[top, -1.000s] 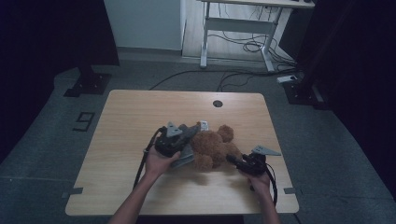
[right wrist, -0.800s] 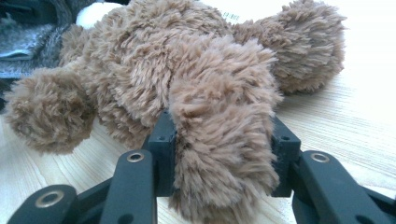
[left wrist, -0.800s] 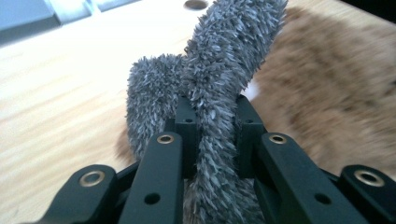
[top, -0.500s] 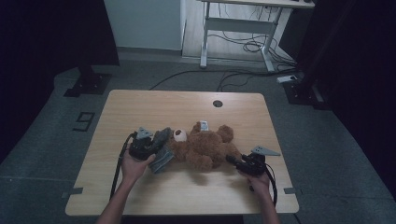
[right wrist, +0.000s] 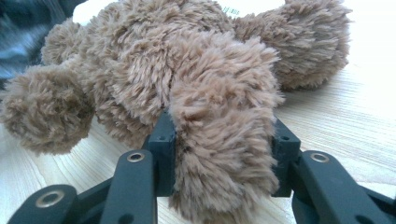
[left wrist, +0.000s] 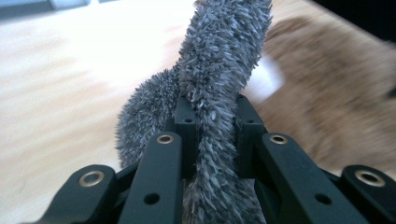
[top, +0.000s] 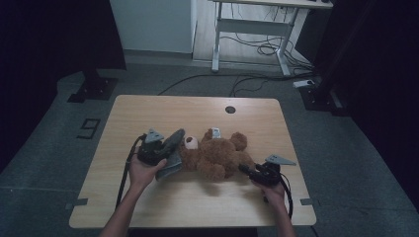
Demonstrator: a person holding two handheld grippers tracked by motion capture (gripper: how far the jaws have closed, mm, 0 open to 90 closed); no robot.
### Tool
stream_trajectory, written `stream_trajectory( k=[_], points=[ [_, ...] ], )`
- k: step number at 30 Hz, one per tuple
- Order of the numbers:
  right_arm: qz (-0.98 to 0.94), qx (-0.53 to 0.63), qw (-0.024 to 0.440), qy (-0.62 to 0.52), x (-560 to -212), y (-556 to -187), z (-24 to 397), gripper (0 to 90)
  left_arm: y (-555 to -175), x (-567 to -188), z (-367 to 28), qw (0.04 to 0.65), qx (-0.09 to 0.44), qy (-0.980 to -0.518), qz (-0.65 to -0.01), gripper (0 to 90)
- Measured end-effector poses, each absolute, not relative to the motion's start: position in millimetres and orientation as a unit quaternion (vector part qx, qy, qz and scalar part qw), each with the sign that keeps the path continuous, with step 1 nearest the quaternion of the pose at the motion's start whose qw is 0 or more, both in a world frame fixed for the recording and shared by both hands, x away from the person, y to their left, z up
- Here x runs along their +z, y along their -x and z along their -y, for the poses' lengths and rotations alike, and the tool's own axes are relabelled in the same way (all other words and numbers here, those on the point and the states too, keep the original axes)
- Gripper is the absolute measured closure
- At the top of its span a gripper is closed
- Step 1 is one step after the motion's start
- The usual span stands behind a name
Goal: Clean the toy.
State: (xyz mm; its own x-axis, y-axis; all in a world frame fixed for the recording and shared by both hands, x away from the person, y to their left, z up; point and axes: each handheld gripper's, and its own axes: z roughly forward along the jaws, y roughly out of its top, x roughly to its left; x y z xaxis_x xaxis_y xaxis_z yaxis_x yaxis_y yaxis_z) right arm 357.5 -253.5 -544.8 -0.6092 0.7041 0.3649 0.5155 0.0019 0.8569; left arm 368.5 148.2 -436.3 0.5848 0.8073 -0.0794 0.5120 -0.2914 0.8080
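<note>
Mid-table, edges well apart: L gripper [top: 157, 148] fingers clamp grey cloth [left wrist: 219, 70]; R gripper [top: 254, 173] fingers clamp teddy [top: 217, 155] limb.

The wooden table [top: 148, 118] has a light top with a small round hole [top: 230, 109] near its far edge. It stands on a grey floor [top: 346, 158]. Behind it there is a white desk frame [top: 247, 29], and black cables [top: 257, 49] lie under that frame. A dark stand base [top: 91, 89] is at the far left.
</note>
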Motion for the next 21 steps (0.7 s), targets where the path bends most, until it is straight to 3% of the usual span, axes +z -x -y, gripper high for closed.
stream_trajectory(
  k=[6, 13, 21],
  points=[
    [-0.702, 0.558, 0.086, -0.433, -543, -355, 254, 56.8, -381, -422, -82, 0.428, 0.156, -0.808, -0.373, 76.1],
    [-0.705, 0.556, 0.087, -0.432, -543, -349, 254, 56.8, -400, -433, -11, 0.429, 0.103, -0.824, -0.356, 76.0],
    [-0.709, 0.551, 0.084, -0.433, -543, -346, 257, 57.4, -403, -445, 1, 0.4, 0.116, -0.839, -0.351, 76.0]
  ],
)
